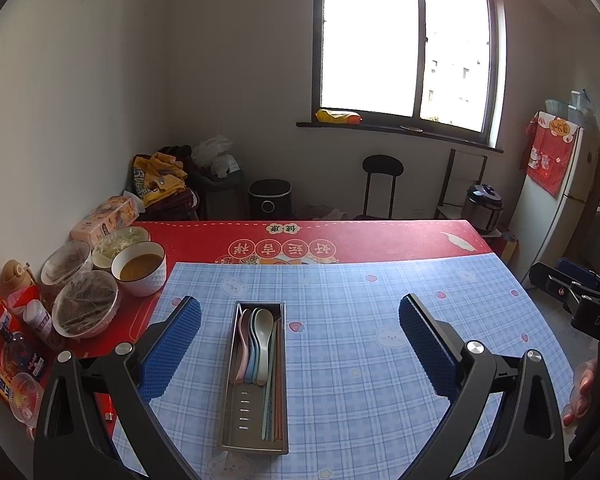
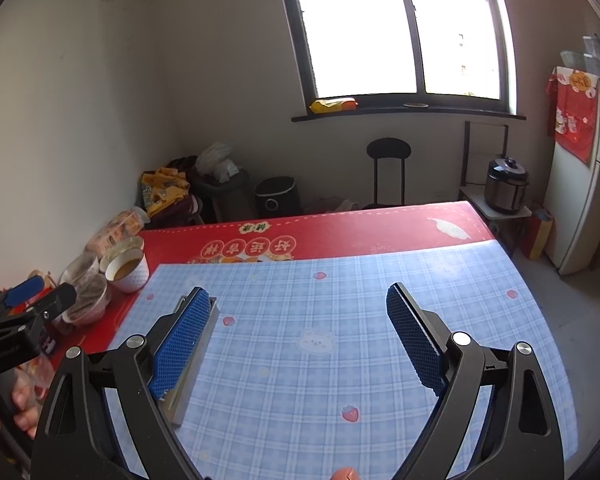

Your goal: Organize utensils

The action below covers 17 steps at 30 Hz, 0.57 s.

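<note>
Both tools, left [image 1: 300, 344] and right [image 2: 298, 338], spread apart; "DAS" on right handle [image 1: 598, 322].

Left tongs [image 1: 300, 344] and right tongs [image 2: 298, 336] both hover with jaws spread wide.

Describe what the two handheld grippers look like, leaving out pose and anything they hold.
Both the left gripper and right gripper look alike: matte black triangular-cutout linkage arms, round silver pivot bolts, and flat fingers faced with blue dimpled rubber pads. White lettering "DAS" marks the right one's body. Bare hands hold them; no cables visible.
</note>
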Tool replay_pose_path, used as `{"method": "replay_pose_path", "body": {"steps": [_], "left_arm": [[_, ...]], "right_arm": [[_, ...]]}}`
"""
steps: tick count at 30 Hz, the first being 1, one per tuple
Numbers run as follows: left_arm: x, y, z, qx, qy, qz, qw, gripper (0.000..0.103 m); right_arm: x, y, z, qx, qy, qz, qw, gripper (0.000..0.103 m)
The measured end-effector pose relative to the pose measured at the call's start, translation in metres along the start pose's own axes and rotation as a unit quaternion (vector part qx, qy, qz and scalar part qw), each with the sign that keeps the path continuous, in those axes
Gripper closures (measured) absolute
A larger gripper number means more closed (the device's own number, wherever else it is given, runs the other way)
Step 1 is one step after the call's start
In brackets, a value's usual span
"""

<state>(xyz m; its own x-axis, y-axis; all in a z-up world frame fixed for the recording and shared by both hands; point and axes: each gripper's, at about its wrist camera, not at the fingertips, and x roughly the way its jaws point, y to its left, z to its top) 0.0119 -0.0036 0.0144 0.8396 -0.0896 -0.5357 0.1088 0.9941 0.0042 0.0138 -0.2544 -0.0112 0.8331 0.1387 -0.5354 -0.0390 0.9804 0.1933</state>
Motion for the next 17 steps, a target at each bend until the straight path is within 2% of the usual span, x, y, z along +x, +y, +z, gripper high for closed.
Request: {"method": "replay_pose_path", "body": {"steps": [17], "left_arm": [[-0.0069, -0.0004, -0.0011, 0.001, -0.008, 0.014, 0.9999, 0.006]], "right_arm": [[-0.0013, -0.0012, -0.0009, 0.006, 0.004, -0.001, 1.000, 0.016]]}}
